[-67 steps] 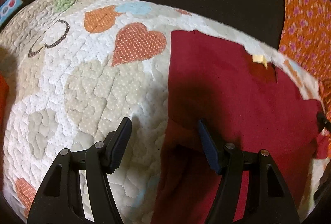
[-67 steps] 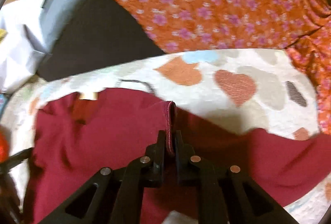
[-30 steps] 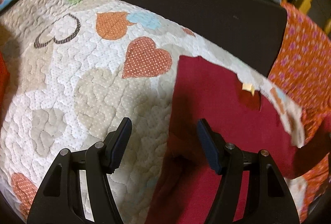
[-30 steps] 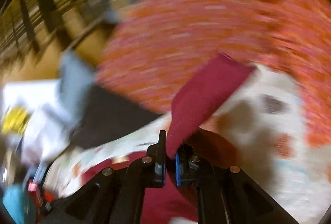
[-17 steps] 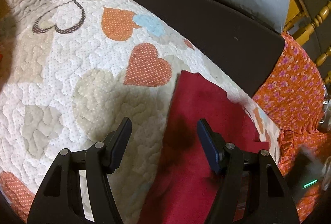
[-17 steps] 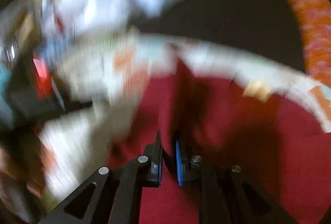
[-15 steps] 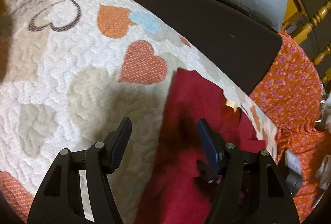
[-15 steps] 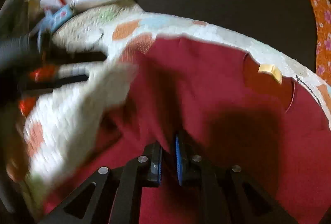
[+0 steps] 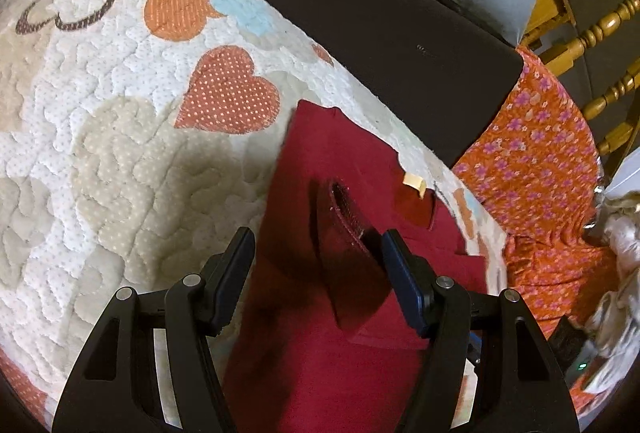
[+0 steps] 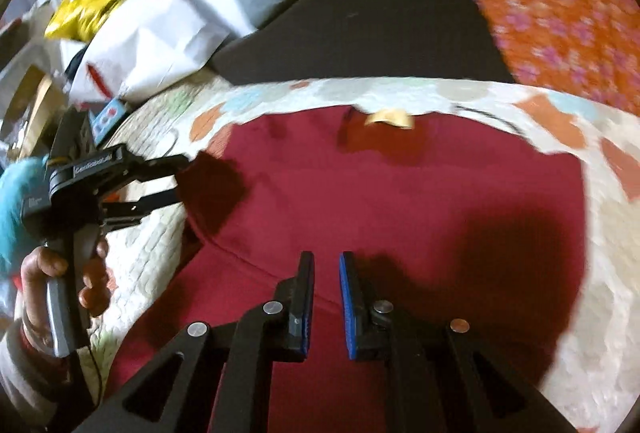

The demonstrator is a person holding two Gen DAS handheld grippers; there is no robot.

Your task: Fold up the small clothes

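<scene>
Quilted hearts covered the bedspread [image 9: 120,137] under the work. From the right gripper [image 10: 326,269] outward: its jaws had just been opening to a narrow gap with nothing between them, where a second before they pinched a lifted sleeve of the red garment [image 10: 400,201]. That sleeve now lay across the body, at twelve o'clock from the left gripper [image 9: 316,253], whose jaws stood wide and empty over the cloth. I judged one fold laid and the rest still to do. The garment spread flat from the fingertips to a pale neck label [image 10: 390,119] at twelve o'clock. Motion blur smeared the orange flowered fabric [image 10: 560,5] at two o'clock; the garment's near hem was hidden behind the gripper
</scene>
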